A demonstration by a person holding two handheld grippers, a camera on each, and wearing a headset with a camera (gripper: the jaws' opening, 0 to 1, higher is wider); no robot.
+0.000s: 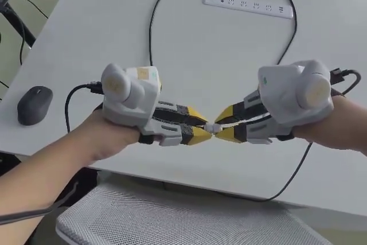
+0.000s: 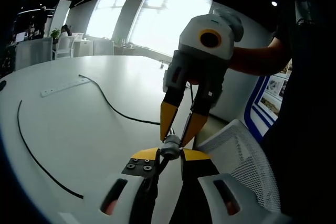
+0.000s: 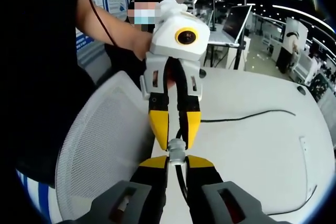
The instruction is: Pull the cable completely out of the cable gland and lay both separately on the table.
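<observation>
**Head view.** Your left claw [image 1: 202, 133] and right claw [image 1: 226, 130] meet tip to tip above the near edge of the tabletop [image 1: 189, 55]. The cable gland [image 1: 213, 128] is held between them in the air, so both can draw apart along one line. A power strip [image 1: 246, 4], a loose black lead [image 1: 151, 24] and a mouse [image 1: 34, 104] lie well apart and obstruct nothing.

**Right gripper view.** Your right claw appears pinched on the cable [image 3: 181, 179], which runs back between its jaws from the gland. A mesh chair [image 3: 100, 145] lies below and would probably catch a dropped part.

**Left gripper view.** Your left claw is pressed together on the gland at its tips.
</observation>
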